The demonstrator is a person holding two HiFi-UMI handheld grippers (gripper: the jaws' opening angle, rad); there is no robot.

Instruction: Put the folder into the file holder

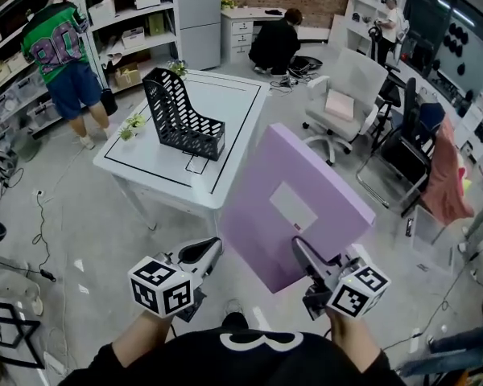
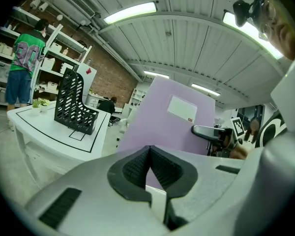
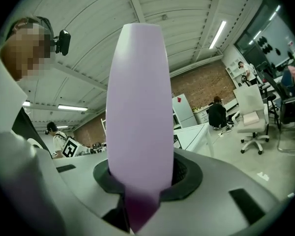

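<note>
A large purple folder (image 1: 302,207) with a white label stands tilted in the air, off the near right corner of the white table (image 1: 237,135). My right gripper (image 1: 299,246) is shut on its lower edge; in the right gripper view the folder (image 3: 140,107) rises edge-on from between the pads (image 3: 184,173). The black perforated file holder (image 1: 181,115) sits on the table, ahead and to the left, empty. My left gripper (image 1: 208,249) hovers left of the folder, shut with nothing in it. The left gripper view shows the folder (image 2: 172,122) and the file holder (image 2: 73,104).
Small potted plants (image 1: 132,125) sit at the table's left edge. A white office chair (image 1: 346,95) and black chairs (image 1: 406,147) stand to the right. A person in a green shirt (image 1: 60,47) stands by the shelves; another crouches (image 1: 275,43) at the back.
</note>
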